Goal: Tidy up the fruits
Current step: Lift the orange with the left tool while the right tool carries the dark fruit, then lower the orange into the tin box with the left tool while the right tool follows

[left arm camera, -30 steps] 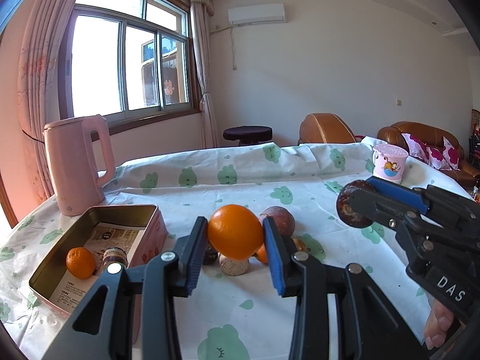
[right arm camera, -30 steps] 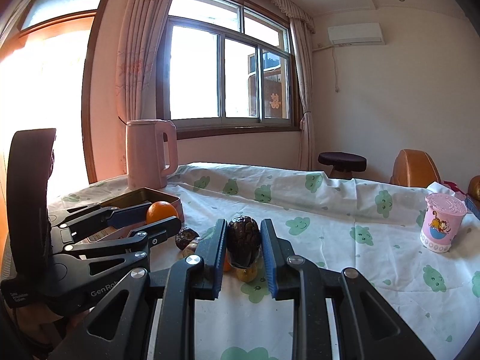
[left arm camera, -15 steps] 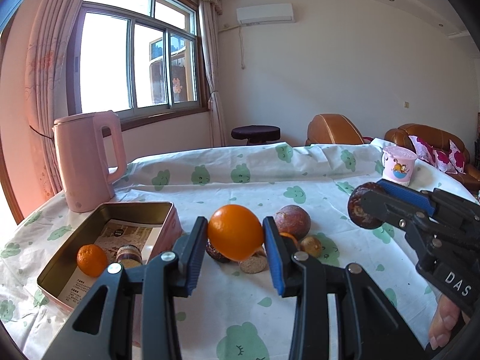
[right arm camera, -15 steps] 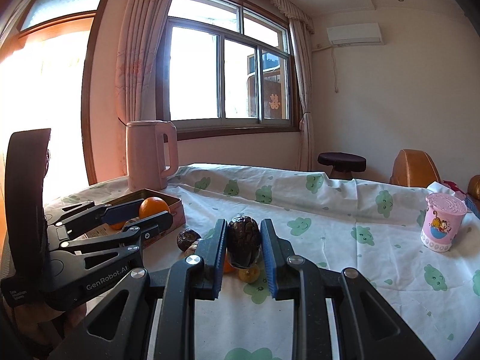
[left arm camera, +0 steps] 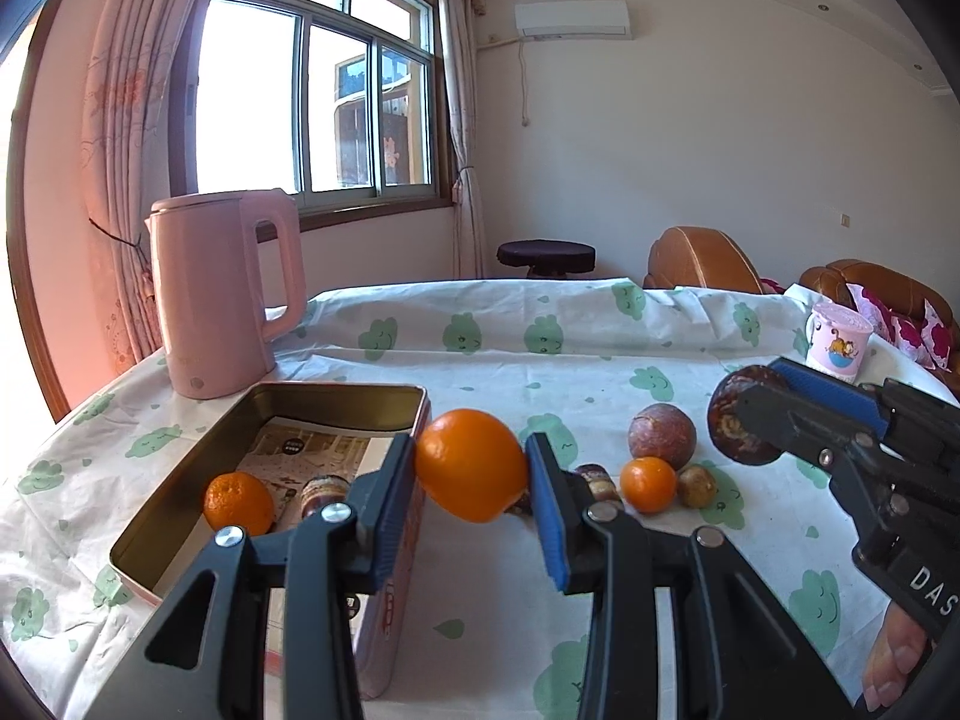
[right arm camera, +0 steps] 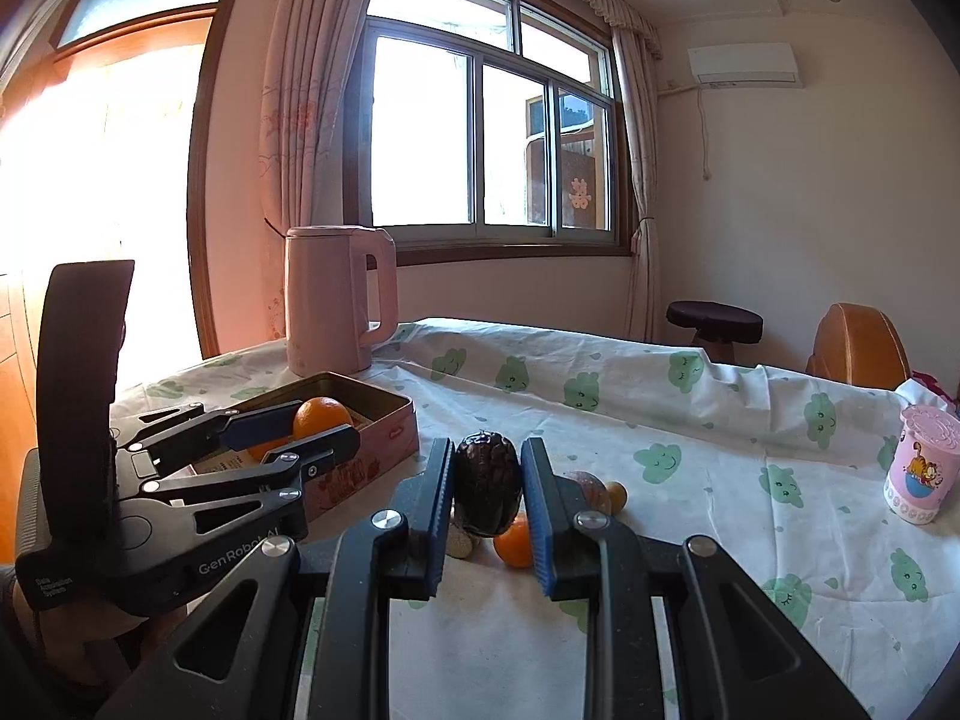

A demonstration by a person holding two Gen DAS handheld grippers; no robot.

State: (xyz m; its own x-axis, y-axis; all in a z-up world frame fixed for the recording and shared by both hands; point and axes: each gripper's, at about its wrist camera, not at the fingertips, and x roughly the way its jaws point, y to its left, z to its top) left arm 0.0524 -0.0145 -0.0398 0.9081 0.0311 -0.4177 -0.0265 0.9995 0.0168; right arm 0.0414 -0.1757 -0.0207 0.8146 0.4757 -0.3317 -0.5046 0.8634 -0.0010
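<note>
So we had the left gripper (left arm camera: 472, 483) clamped on a big orange (left arm camera: 471, 464), held up in the middle of the left wrist frame, right at the near corner of the pink tin (left arm camera: 336, 391). Inside the tin we could see a smaller orange (left arm camera: 239, 502) and a little dark round thing we couldn't make out, lying on a printed sheet. Our right gripper (right arm camera: 485, 495) had its fingers narrow, squeezing a dark wrinkly fruit (right arm camera: 487, 491) in the center of its frame. Below it on the table (right arm camera: 690, 516) sat the leftover pile: a small orange (right arm camera: 515, 542), a brownish round fruit (left arm camera: 662, 437) and a couple of small brown ones. The pink kettle (left arm camera: 216, 294) stood behind the tin, and a pink cup (right arm camera: 921, 464) sat far right.
</note>
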